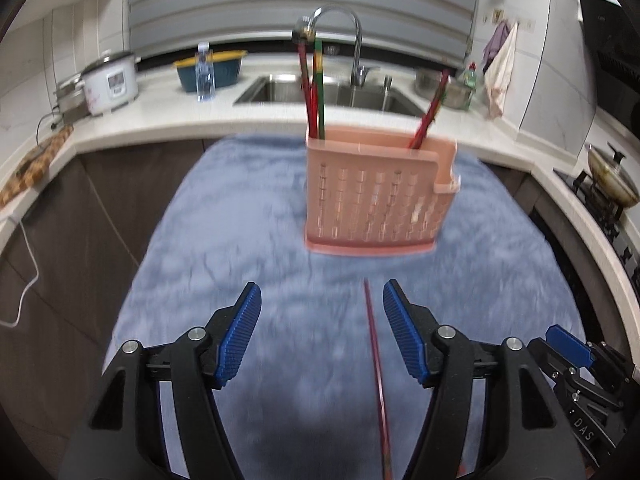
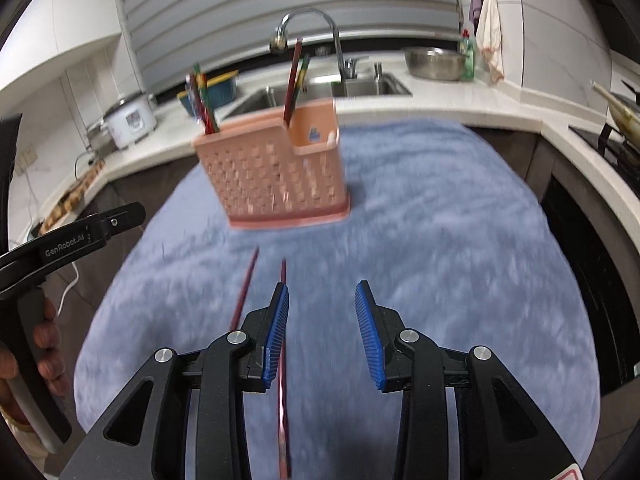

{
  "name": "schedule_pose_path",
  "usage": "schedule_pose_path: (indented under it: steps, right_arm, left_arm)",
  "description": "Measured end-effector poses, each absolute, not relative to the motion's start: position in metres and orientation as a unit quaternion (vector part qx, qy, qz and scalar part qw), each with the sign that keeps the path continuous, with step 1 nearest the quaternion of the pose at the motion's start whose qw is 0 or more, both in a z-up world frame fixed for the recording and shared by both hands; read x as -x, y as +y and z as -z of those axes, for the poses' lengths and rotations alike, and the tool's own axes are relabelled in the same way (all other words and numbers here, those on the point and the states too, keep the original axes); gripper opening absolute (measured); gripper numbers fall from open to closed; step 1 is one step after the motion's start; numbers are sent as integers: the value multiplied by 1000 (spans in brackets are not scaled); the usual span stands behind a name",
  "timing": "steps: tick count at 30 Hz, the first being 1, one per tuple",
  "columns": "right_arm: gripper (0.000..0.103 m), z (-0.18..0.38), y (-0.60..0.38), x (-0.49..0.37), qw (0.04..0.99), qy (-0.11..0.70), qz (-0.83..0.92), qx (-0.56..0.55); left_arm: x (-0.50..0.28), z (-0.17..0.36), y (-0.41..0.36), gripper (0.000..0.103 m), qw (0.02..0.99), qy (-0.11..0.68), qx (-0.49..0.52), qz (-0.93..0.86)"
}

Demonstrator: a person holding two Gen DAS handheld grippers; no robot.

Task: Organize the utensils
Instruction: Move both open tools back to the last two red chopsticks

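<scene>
Thin, stiff, slippery dark red chopsticks (image 2: 245,288) near the blue cloth (image 2: 440,240) front edge; best pinched mid-shaft. Left gripper (image 1: 322,336) and right gripper (image 2: 322,332) jaws apart, empty.

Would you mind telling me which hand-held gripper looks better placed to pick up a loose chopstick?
Probably the left hand-held gripper: it is open with a loose chopstick lying between its fingers. The right hand-held gripper is open too, but its nearest chopstick lies under its left finger.
</scene>
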State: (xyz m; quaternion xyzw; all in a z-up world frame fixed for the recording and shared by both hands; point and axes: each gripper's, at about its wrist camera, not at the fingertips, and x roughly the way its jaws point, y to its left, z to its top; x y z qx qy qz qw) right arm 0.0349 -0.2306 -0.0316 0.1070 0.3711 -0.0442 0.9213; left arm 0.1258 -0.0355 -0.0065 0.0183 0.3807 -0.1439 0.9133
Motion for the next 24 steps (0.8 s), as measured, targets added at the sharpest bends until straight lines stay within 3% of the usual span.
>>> schedule_pose_path:
  steps: [11, 19, 24]
  right_arm:
    - [34, 87, -205, 3, 892, 438, 22, -109]
    - [34, 107, -180, 20, 885, 459, 0, -86]
    - [34, 112, -177, 23, 883, 462, -5, -83]
  left_arm:
    - [-78, 72, -30, 61, 874, 460, -31, 152]
    - [-57, 93, -30, 62, 857, 488, -35, 159]
    - [-51, 97, -31, 67, 853, 495, -35, 164]
